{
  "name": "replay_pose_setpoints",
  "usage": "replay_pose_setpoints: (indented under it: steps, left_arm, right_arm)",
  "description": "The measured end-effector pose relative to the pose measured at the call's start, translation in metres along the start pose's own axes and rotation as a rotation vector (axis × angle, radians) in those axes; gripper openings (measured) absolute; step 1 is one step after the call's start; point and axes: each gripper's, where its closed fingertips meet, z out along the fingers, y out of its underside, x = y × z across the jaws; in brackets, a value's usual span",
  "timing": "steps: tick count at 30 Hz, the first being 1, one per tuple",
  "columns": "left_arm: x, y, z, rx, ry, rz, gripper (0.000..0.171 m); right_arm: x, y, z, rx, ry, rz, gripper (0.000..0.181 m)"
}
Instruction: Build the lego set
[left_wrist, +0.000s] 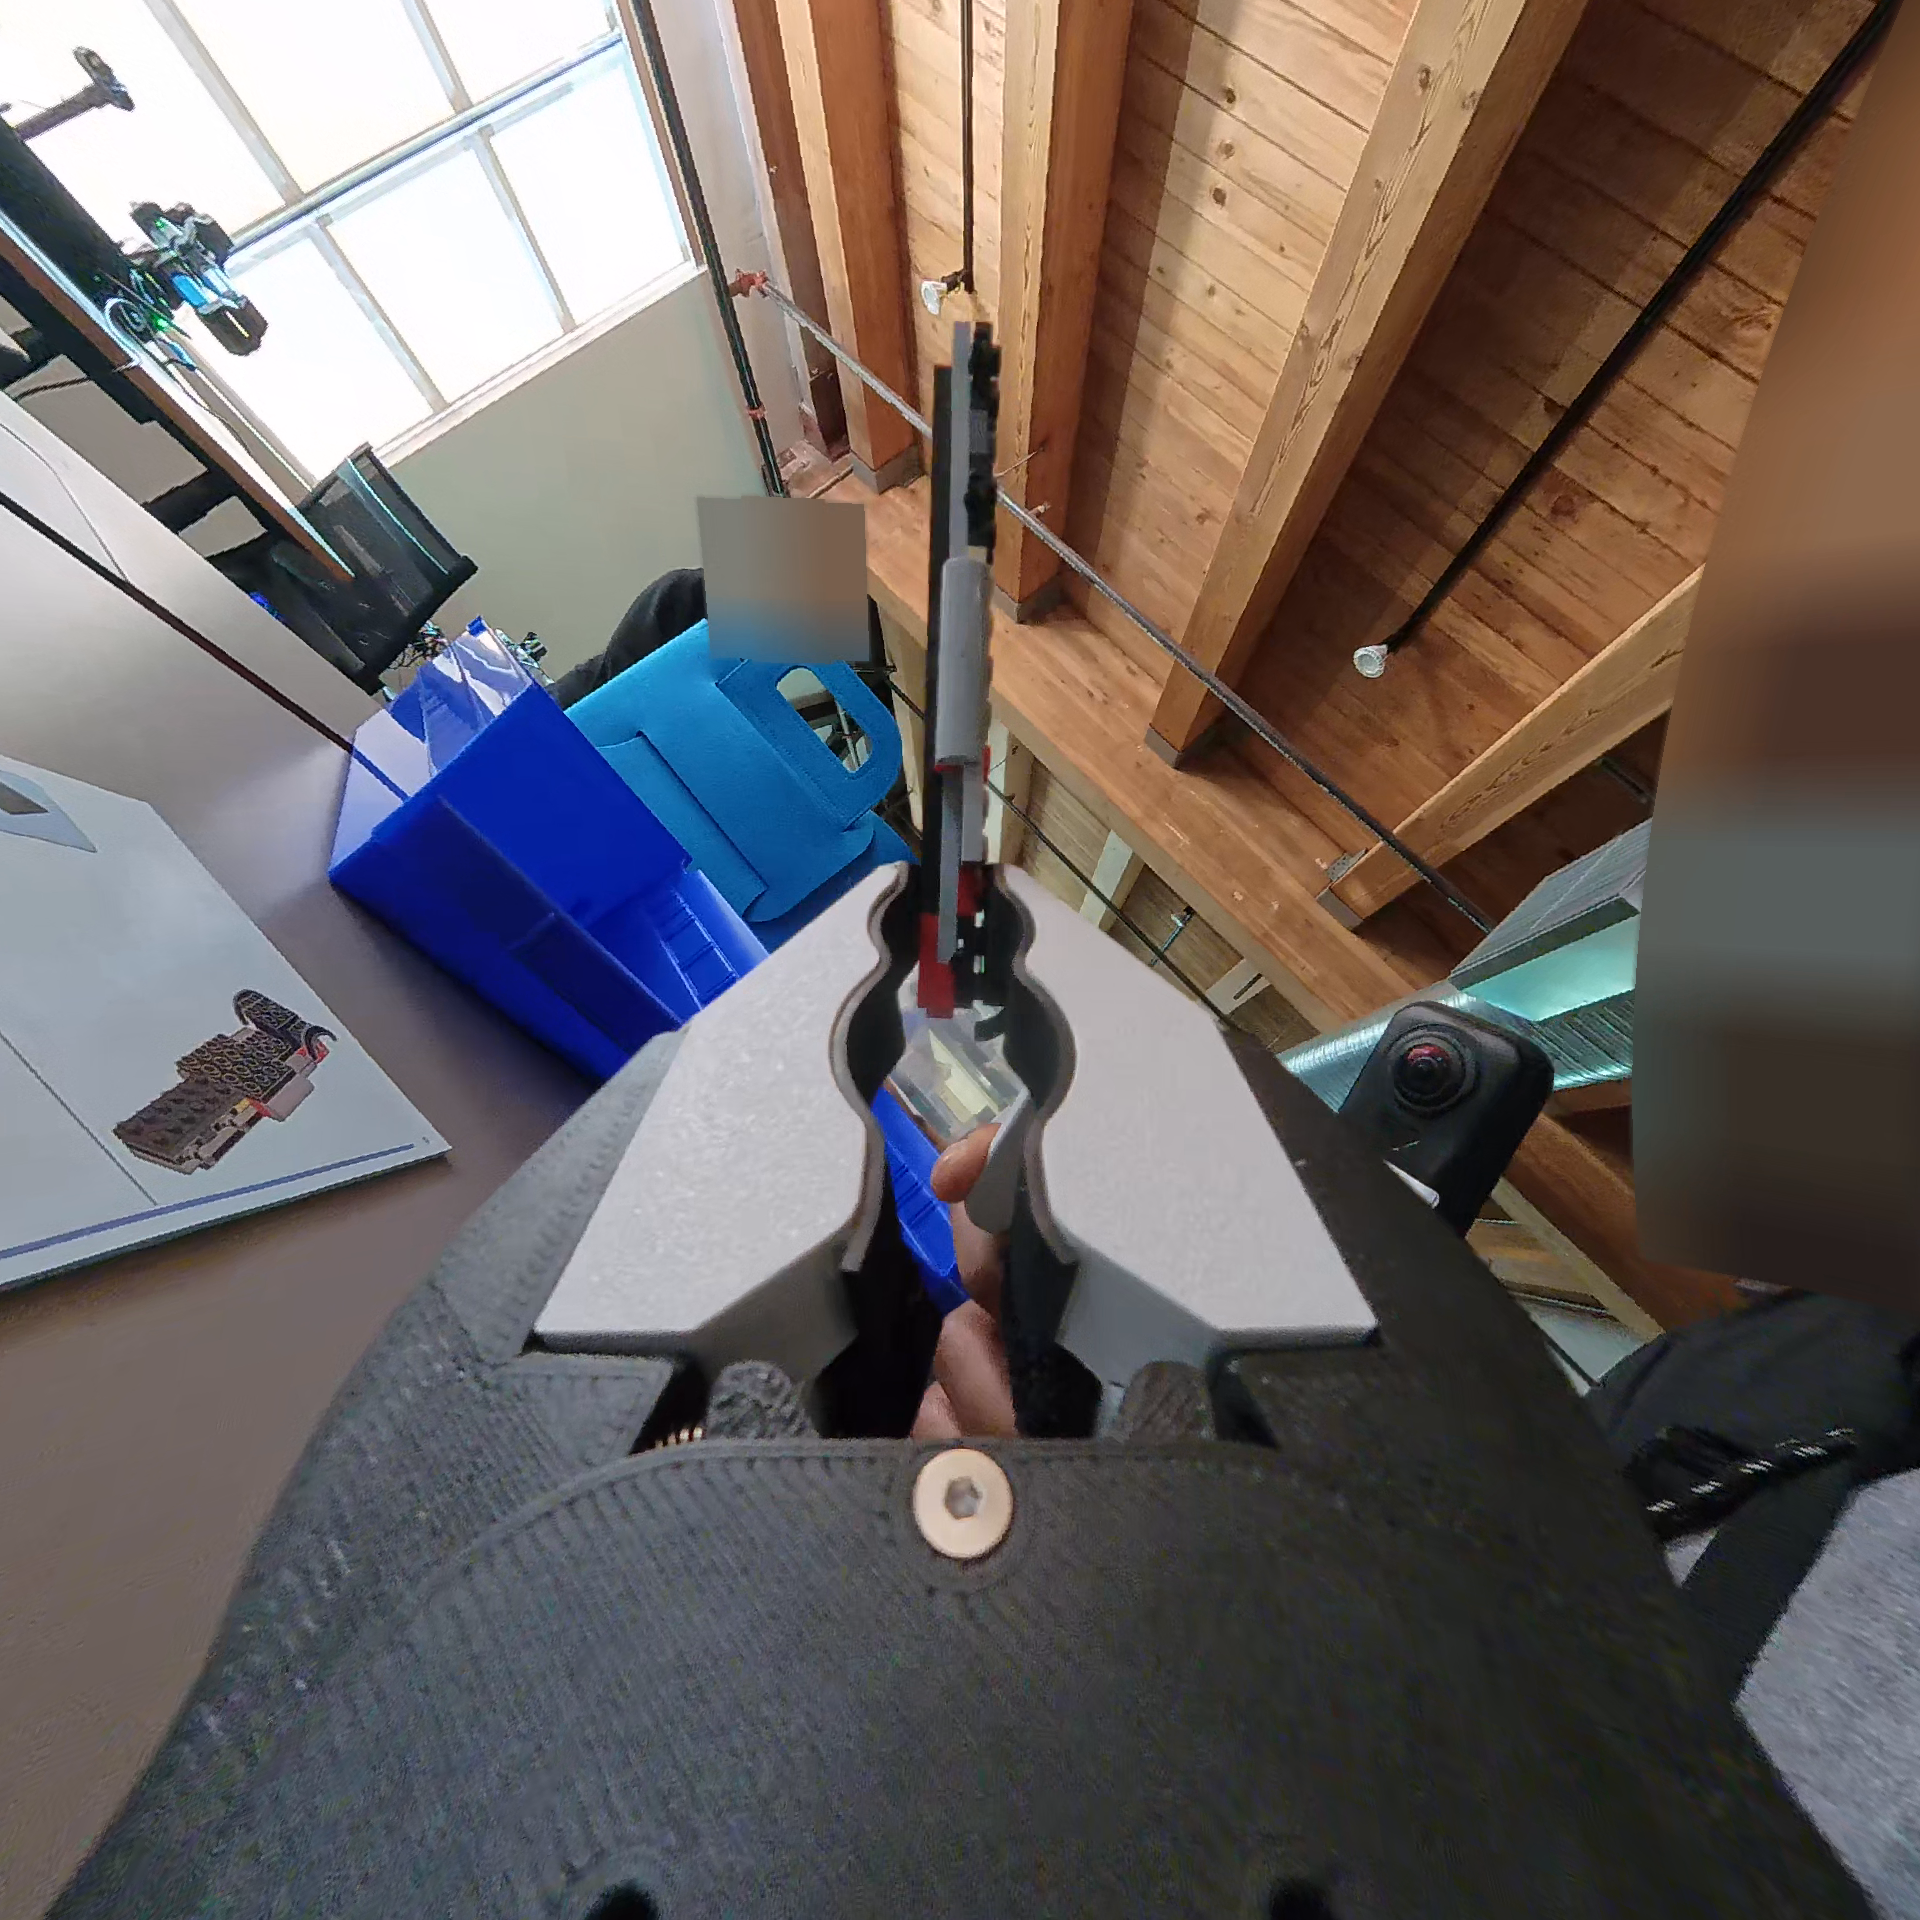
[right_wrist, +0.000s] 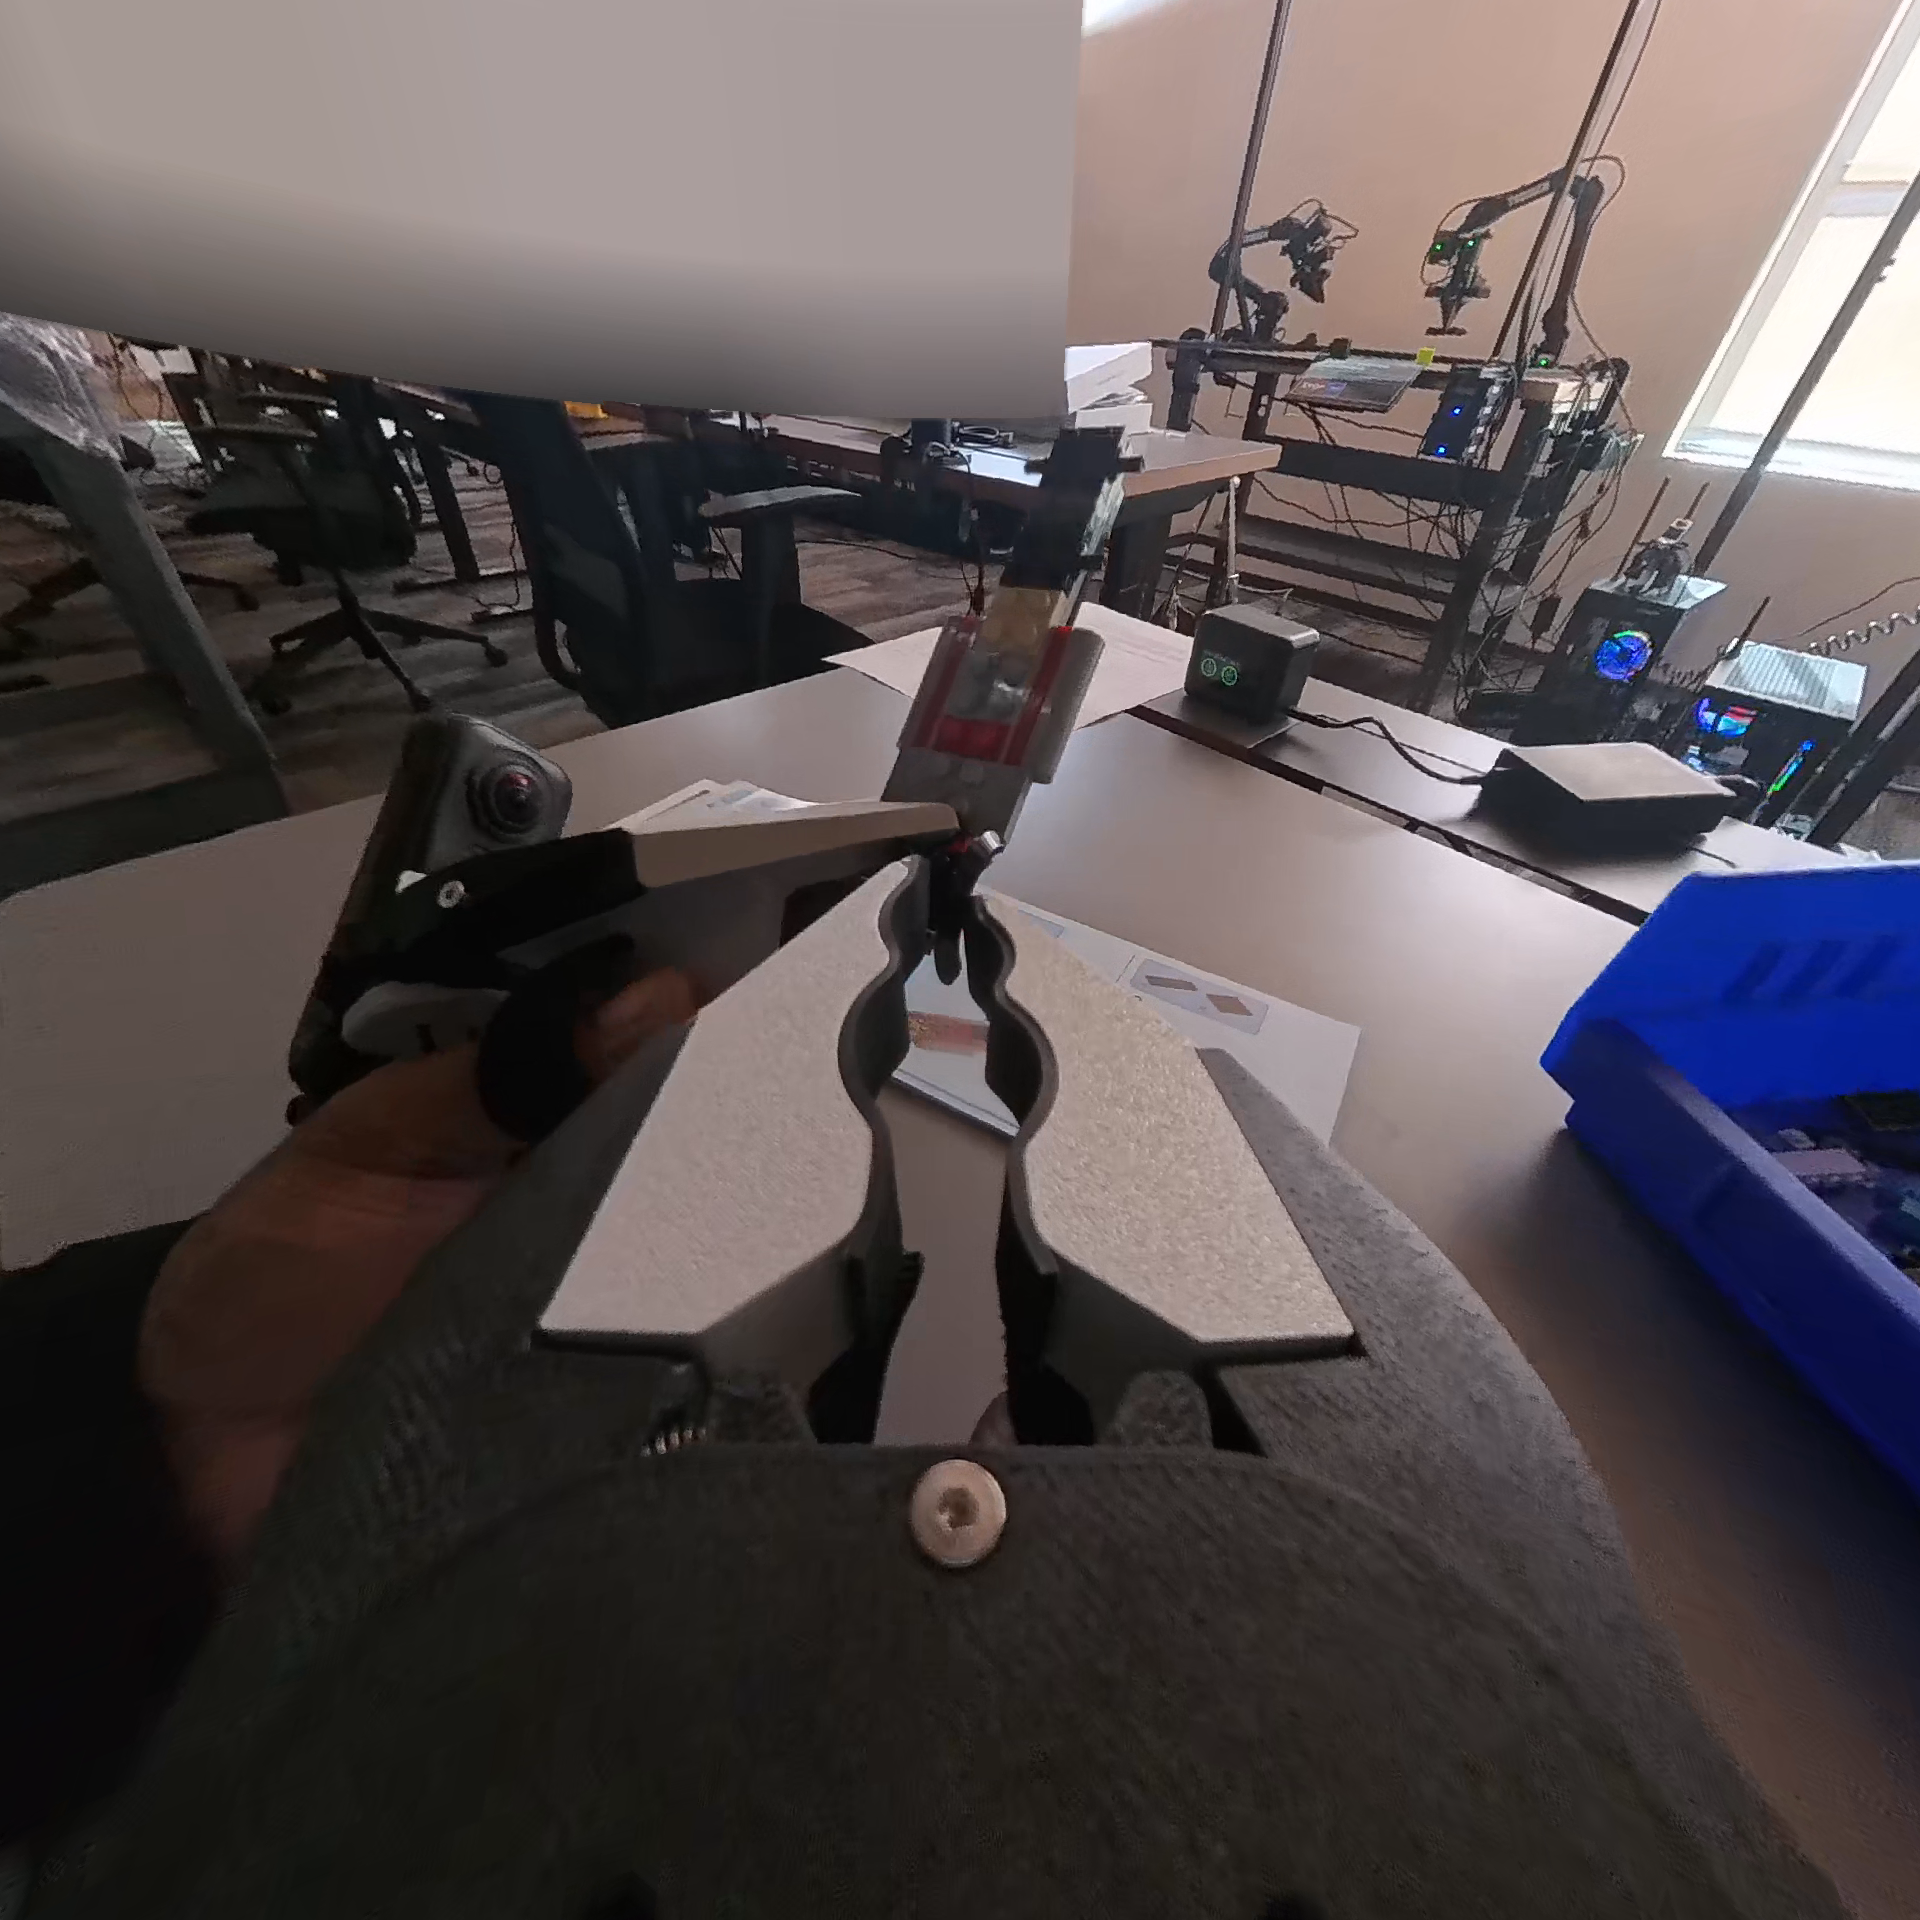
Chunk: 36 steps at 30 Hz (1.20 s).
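A long, flat lego model (left_wrist: 961, 665) of grey, black and red pieces is held in the air, edge-on in the left wrist view. My left gripper (left_wrist: 956, 899) is shut on its lower end and tilted up toward the ceiling. In the right wrist view the model (right_wrist: 987, 707) stands tilted above the table, with the left gripper (right_wrist: 935, 821) reaching it from the left. My right gripper (right_wrist: 951, 904) is shut on a small black part (right_wrist: 948, 925) that hangs from the model's bottom end. The right gripper's camera body (left_wrist: 1444, 1081) shows close by.
A blue parts bin (right_wrist: 1766, 1091) holding several pieces stands at the right, and also shows in the left wrist view (left_wrist: 499, 831). An open instruction booklet (left_wrist: 156, 1039) lies on the dark table (right_wrist: 1403, 935). A black box (right_wrist: 1605, 795) and a small cube device (right_wrist: 1247, 665) sit farther back. My left and right fingertips are right by each other.
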Motion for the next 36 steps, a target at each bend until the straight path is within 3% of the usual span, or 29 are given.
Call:
replay_pose_setpoints:
  steps: [12,36]
  left_arm:
    - [0.0029,-0.004,-0.0014,0.044,0.044,-0.048,0.011]
    - [0.0018,0.001,0.001,-0.002,0.025,-0.029,0.011]
  right_arm:
    - [-0.0023,-0.0011,0.0002,0.001,-0.022,0.046,0.009]
    - [-0.0017,0.001,-0.0024,-0.103,-0.046,-0.155,0.008]
